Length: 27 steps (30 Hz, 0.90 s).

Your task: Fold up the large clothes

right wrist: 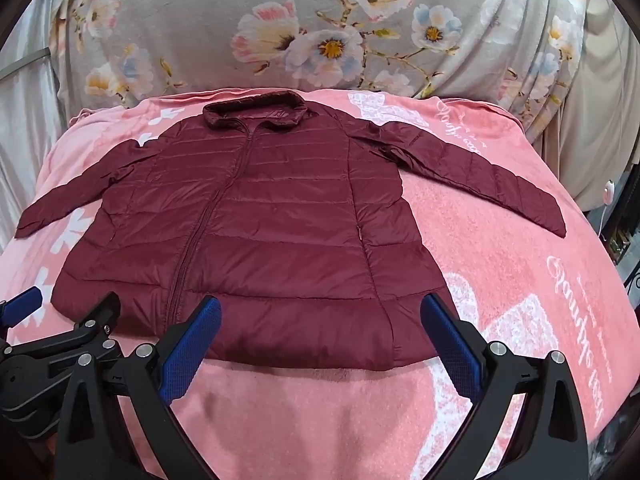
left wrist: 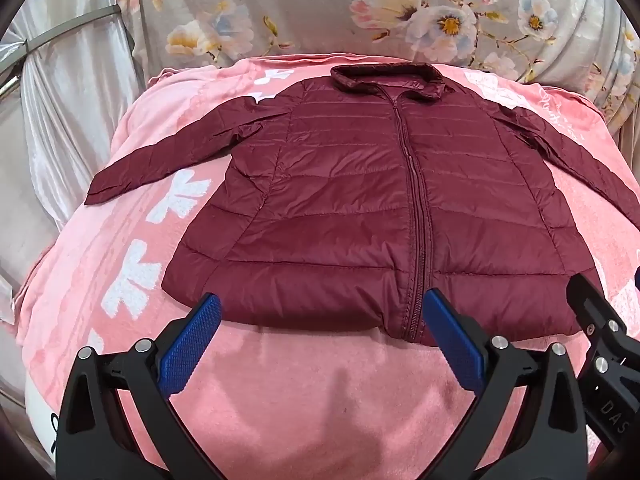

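Maroon jacket [left wrist: 360,208] lies flat, zipped, sleeves spread, mid-frame on the pink blanket [left wrist: 312,392], ready for folding. Left gripper [left wrist: 320,340] and right gripper [right wrist: 320,340] hover wide, empty, at frame bottom near its hem.

White cursive lettering [right wrist: 576,320] is printed on the pink blanket [right wrist: 500,240], to the right of the right gripper's fingers [right wrist: 452,344]; it runs sideways and cannot be read. A second cursive line [right wrist: 456,124] sits farther off beyond the same fingers, also unreadable. In the left wrist view, the letters "DAS" [left wrist: 616,416] stand on the black body of the other gripper, right of the fingers.
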{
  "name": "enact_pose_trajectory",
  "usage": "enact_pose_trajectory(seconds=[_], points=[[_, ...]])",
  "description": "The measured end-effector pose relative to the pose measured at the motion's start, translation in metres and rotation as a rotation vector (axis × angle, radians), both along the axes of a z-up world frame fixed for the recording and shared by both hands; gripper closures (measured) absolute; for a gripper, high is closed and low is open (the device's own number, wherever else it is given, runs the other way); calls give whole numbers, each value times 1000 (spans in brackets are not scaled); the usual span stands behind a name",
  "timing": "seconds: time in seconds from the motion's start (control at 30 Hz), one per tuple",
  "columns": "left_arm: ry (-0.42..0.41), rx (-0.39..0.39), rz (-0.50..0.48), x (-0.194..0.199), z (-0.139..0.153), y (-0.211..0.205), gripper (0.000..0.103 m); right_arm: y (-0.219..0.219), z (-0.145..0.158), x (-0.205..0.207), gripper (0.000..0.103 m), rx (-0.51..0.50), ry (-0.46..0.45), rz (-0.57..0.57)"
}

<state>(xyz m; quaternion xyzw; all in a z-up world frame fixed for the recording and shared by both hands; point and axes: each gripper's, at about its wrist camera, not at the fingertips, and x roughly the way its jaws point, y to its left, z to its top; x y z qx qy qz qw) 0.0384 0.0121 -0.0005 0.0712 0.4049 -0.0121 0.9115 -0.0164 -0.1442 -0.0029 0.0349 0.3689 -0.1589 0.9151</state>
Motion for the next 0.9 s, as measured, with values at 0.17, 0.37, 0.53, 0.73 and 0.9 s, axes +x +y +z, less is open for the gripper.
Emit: enact_pose_trajectory(seconds=[0.17,0.37,0.53,0.73,0.9], points=[[-1,0,-3,0,0,0,5,4,6,-1,5,0,1,3],[-1,1,-1,0,1,-1,5,0,0,5,5,41,90,-9],[2,4,3,2,2,-2,5,-2,-2,6,5,63,134,-11],[2,3,5,5,4,-3,5,1,1,7,5,16,39,-9],[3,4,0,7,3,0,5,1,2,8,5,20,38,-10]])
